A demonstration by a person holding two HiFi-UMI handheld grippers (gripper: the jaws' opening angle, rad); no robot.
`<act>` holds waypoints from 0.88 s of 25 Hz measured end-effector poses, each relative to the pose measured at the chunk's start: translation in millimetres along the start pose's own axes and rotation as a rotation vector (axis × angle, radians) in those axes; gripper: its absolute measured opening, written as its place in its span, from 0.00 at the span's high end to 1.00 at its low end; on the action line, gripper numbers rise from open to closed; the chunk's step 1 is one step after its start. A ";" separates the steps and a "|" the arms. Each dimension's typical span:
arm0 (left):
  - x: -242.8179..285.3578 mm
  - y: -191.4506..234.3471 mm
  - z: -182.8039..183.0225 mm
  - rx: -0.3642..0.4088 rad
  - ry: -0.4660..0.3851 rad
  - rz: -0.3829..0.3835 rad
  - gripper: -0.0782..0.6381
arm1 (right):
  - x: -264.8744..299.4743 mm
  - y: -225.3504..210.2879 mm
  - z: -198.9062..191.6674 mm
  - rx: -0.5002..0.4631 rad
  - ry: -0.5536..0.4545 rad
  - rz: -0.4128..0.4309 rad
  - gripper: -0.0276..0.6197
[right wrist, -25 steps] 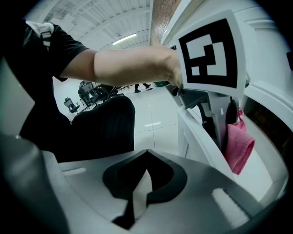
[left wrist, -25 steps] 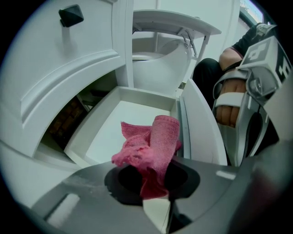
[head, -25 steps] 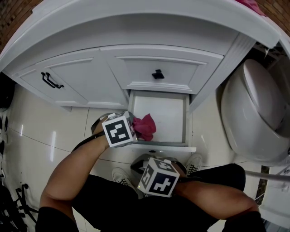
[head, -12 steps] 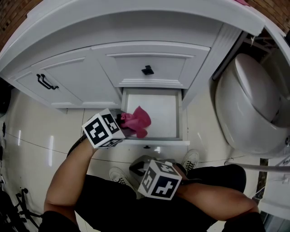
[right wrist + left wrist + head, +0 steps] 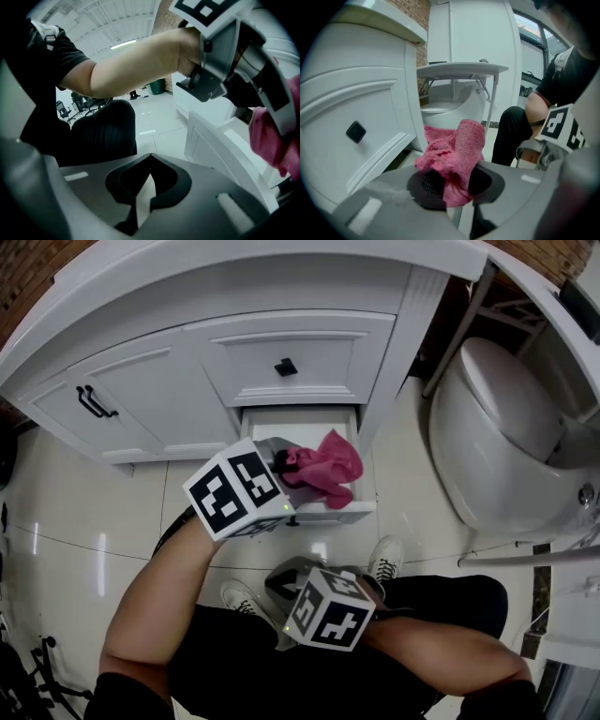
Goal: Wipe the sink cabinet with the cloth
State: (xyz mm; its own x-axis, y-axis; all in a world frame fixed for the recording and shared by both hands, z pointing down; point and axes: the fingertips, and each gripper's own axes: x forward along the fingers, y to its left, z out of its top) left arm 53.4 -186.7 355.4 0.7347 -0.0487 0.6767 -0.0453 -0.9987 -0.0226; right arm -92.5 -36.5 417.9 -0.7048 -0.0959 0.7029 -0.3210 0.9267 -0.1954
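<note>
While the left gripper point(image 5: 454, 180) clenches the cloth point(image 5: 457, 150) above the pulled-out drawer point(image 5: 367, 508), the right gripper point(image 5: 149, 157) closed on nothing, trailing fabric might snag the drawer's front.

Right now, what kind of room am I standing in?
Most likely a bathroom: a white sink cabinet stands in front of you, what looks like a toilet sits right beside it, and the floor is glossy tile.

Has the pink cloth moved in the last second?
Yes. Clamped in the left gripper, the pink cloth has shifted from the left front corner of the open drawer toward its right side.
</note>
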 end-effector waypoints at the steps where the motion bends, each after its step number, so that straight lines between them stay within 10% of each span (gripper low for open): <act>1: 4.1 -7.5 6.9 0.016 -0.002 -0.008 0.76 | -1.1 1.4 -5.4 0.005 0.002 -0.008 0.95; 22: 31.1 -56.5 11.6 -0.022 0.057 0.031 0.76 | -20.1 37.1 -41.0 0.013 -0.020 -0.095 0.95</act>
State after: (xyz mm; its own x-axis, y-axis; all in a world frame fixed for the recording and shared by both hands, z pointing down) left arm 86.6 -131.9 369.2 0.6932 -0.0778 0.7165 -0.0823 -0.9962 -0.0285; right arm -64.3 14.7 424.5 -0.6832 -0.1909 0.7049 -0.3953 0.9083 -0.1371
